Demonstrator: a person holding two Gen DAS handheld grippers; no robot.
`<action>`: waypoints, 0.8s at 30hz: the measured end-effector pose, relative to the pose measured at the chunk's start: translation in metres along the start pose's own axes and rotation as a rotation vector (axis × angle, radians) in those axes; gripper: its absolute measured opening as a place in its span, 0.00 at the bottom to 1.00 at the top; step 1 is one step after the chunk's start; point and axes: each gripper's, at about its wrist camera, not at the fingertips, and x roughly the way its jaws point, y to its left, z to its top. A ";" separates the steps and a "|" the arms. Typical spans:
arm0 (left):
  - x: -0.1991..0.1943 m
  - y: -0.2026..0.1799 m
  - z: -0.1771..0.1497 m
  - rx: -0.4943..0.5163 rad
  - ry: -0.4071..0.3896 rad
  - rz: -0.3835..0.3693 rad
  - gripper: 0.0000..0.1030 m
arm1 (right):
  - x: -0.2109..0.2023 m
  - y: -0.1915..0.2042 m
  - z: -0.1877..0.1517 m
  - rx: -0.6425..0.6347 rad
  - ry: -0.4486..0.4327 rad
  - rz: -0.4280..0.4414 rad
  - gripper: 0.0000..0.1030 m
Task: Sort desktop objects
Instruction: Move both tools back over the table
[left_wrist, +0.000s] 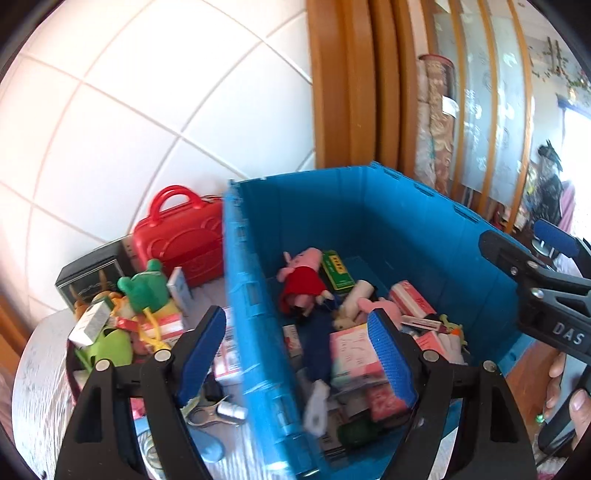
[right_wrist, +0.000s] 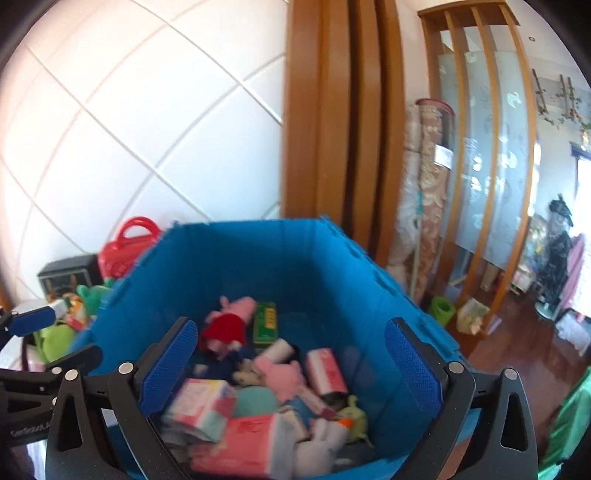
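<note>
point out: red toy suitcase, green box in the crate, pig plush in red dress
red toy suitcase (left_wrist: 181, 242), left wrist view, front shell.
green box (left_wrist: 337, 270), left wrist view, top face.
pig plush (right_wrist: 225, 326), right wrist view, red dress.

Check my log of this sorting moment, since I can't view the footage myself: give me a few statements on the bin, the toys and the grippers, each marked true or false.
1. The blue bin already holds toys and small boxes. True.
2. The left gripper is shut on a toy. False: its jaws stand apart and hold nothing.
3. The pink pig plush in a red dress lies inside the bin. True.
4. The red toy suitcase is inside the bin. False: it stands outside, beside the bin's wall.
5. The right gripper is open above the bin. True.
6. The green frog plush lies in the bin. False: it sits in the pile outside.
</note>
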 end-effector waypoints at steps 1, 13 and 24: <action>-0.004 0.011 -0.003 -0.012 0.001 0.012 0.77 | -0.004 0.009 0.002 -0.008 -0.012 0.024 1.00; -0.036 0.171 -0.068 -0.208 0.064 0.260 0.77 | -0.027 0.159 -0.003 -0.176 -0.045 0.344 1.00; 0.006 0.257 -0.171 -0.258 0.339 0.327 0.77 | -0.007 0.288 -0.055 -0.301 0.112 0.523 1.00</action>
